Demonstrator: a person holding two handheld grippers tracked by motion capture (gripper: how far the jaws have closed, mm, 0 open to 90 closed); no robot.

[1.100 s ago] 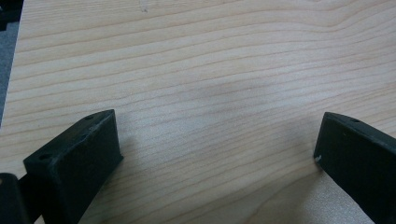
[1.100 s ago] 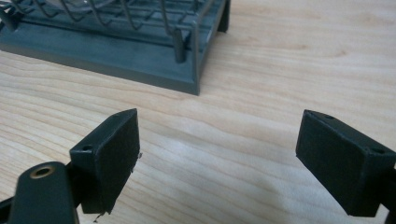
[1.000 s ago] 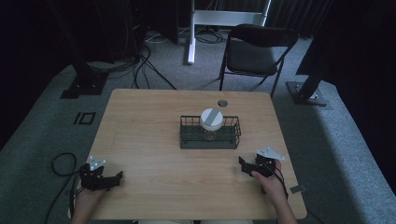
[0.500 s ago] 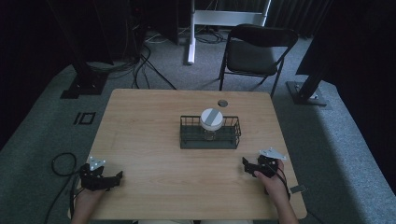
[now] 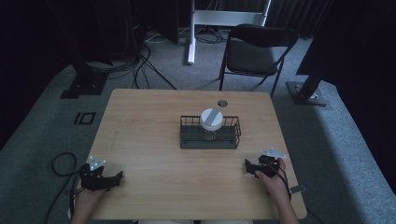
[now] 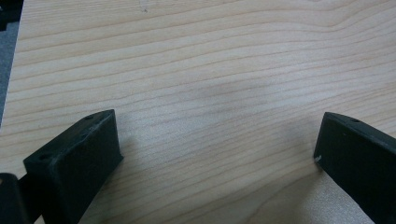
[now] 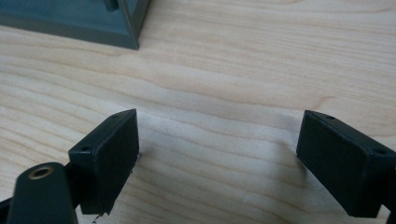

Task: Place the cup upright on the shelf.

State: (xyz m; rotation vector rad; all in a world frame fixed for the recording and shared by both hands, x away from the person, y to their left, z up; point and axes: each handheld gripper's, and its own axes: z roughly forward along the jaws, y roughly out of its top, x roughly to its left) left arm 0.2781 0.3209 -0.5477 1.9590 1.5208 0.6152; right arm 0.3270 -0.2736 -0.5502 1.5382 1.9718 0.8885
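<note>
- Jar [image 5: 211, 122] with a white lid stands upright inside a dark wire basket [image 5: 233, 140] near the middle of the wooden table [image 5: 154, 116].
- Right gripper [image 5: 248, 166] rests on the table near its right front corner, well apart from the basket; its jaws are spread wide with only bare wood between them.
- Basket corner [image 7: 126, 28] shows beyond the right jaws in the right gripper view.
- Left gripper [image 5: 117, 176] sits at the left front edge, jaws likewise wide apart and gripping nothing.
- A small round hole [image 5: 222, 103] lies behind the basket.
- A folding chair [image 5: 254, 49] stands beyond the table.
</note>
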